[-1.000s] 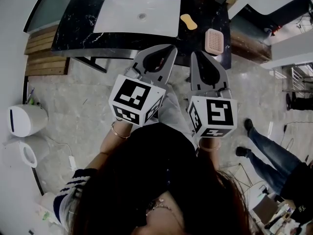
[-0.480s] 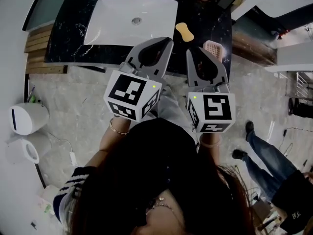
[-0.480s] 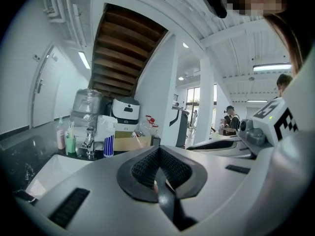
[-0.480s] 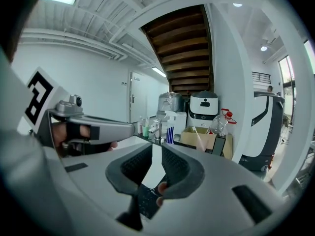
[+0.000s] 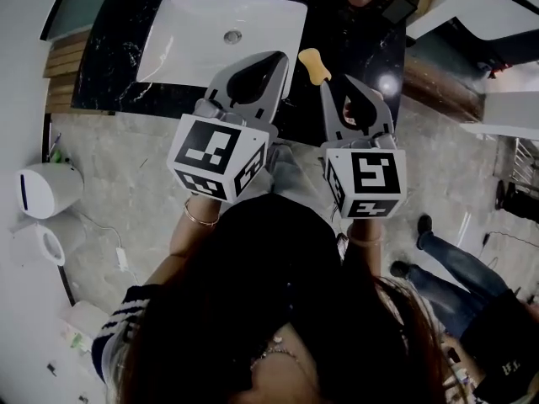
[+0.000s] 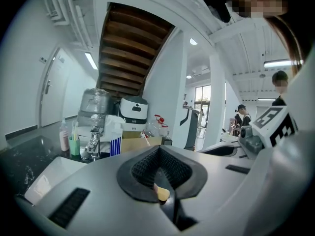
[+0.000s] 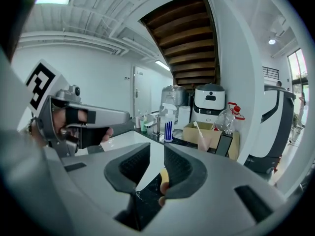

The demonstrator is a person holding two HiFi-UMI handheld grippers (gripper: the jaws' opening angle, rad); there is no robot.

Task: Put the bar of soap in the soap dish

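Observation:
A yellow bar of soap (image 5: 313,64) lies on the black counter (image 5: 118,57), just right of the white sink (image 5: 194,40). In the head view my right gripper hides the soap dish. My left gripper (image 5: 278,59) hangs over the sink's right front corner with its jaws shut and empty. To the soap's right, above the counter's front, my right gripper (image 5: 338,84) has just been opening; its jaws stand slightly apart with nothing between them. Through that gap, the right gripper view shows a sliver of the soap (image 7: 164,174) beyond my right gripper (image 7: 156,151).
A faucet, cups and bottles line the counter's back edge, among them a blue-striped spray bottle (image 7: 169,122) and a cardboard box (image 7: 204,132). A black dispenser (image 5: 402,2) stands at the back right corner. A white bin (image 5: 42,192) sits on the floor at left; a person's legs (image 5: 446,255) are at right.
Both grippers have moved forward over the counter's front edge. The right one now covers the pink soap dish that showed before.

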